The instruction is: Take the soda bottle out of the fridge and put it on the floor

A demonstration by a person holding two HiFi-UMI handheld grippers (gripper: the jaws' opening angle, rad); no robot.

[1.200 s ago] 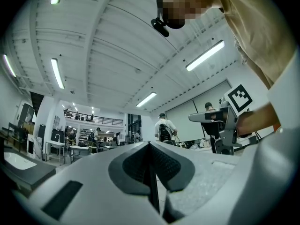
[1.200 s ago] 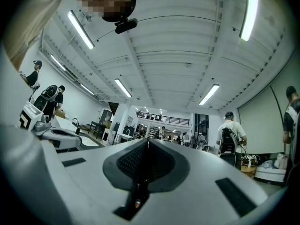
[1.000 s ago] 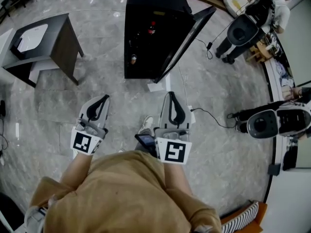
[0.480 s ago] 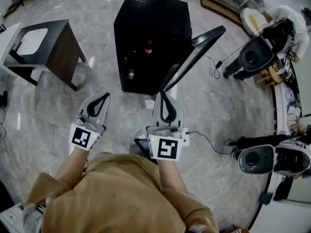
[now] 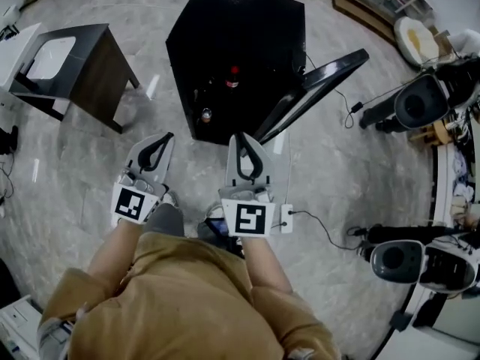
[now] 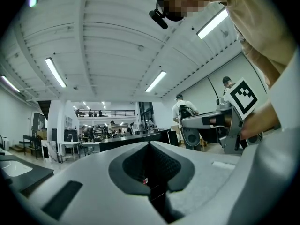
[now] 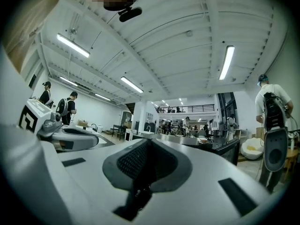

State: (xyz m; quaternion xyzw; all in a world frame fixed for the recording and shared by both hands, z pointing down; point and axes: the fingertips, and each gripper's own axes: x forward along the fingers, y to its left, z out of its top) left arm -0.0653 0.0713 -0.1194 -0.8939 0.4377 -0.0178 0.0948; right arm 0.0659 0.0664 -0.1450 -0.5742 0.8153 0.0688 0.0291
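In the head view a black fridge [image 5: 240, 28] stands on the floor ahead, its door [image 5: 315, 88] swung open to the right. Inside it a dark soda bottle [image 5: 233, 78] with a red cap stands on an upper shelf. A smaller round-topped item [image 5: 205, 115] sits lower down. My left gripper [image 5: 166, 136] and right gripper [image 5: 240, 136] are held side by side just short of the fridge's open front. Both are shut and hold nothing. The left gripper [image 6: 150, 144] and right gripper [image 7: 147, 142] show meeting jaws in their own views, pointed level across the room.
A dark side table [image 5: 101, 58] with a white tray [image 5: 52, 57] stands to the left of the fridge. A white power strip [image 5: 287, 217] and its cable [image 5: 322, 227] lie on the floor at my right. Wheeled machines [image 5: 420, 103] [image 5: 397, 259] stand further right.
The person has stepped closer to the fridge, which now sits nearer the grippers. The right gripper has shifted left toward the fridge opening. Both grippers stay shut.
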